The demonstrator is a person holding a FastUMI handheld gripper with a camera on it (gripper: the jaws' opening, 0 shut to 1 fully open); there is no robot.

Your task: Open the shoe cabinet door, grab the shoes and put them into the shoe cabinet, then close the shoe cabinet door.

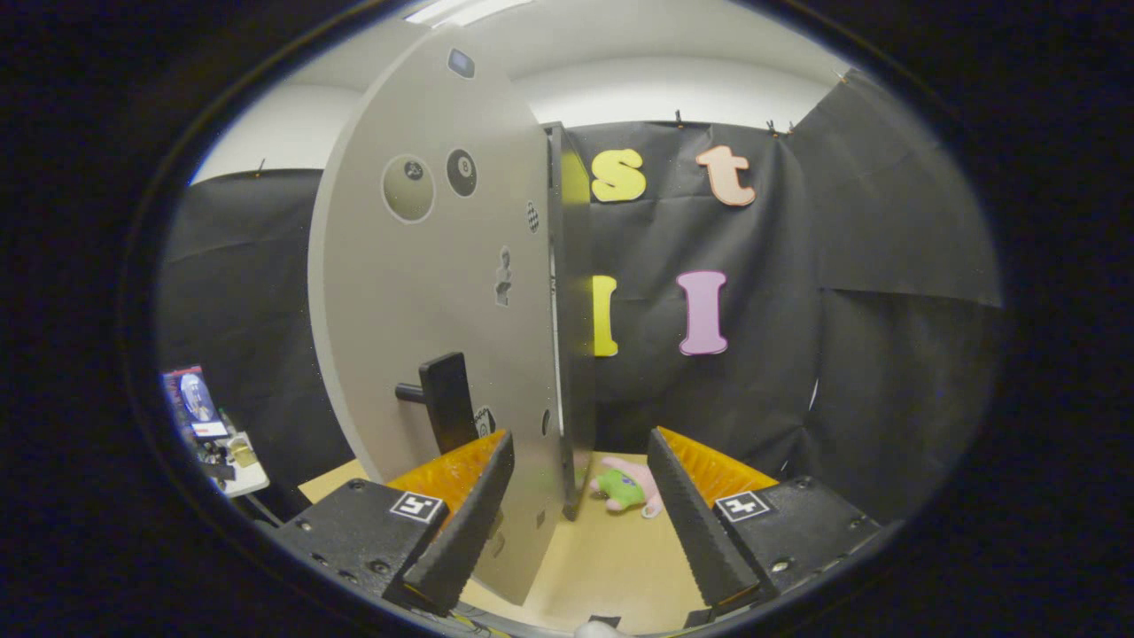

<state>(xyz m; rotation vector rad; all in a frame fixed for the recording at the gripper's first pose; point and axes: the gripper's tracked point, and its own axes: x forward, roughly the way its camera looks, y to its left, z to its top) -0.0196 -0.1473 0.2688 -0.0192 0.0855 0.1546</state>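
The flat, smooth grey cabinet door stands edge-on just ahead of the left jaw, its black bar handle above that jaw; the ribbed, wedge-shaped jaws are apart, gripping nothing; a soft pink-and-green plush toy lies on the pale wooden worktop between and beyond them.

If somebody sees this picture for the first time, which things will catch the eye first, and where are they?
First comes the tall grey cabinet door, standing edge-on just ahead of the hand-held gripper, with round stickers high on it and a dark handle low down, above the left finger. The open fingers frame its lower edge without gripping it. Beyond them, a small pink and green plush toy lies on the wooden surface.
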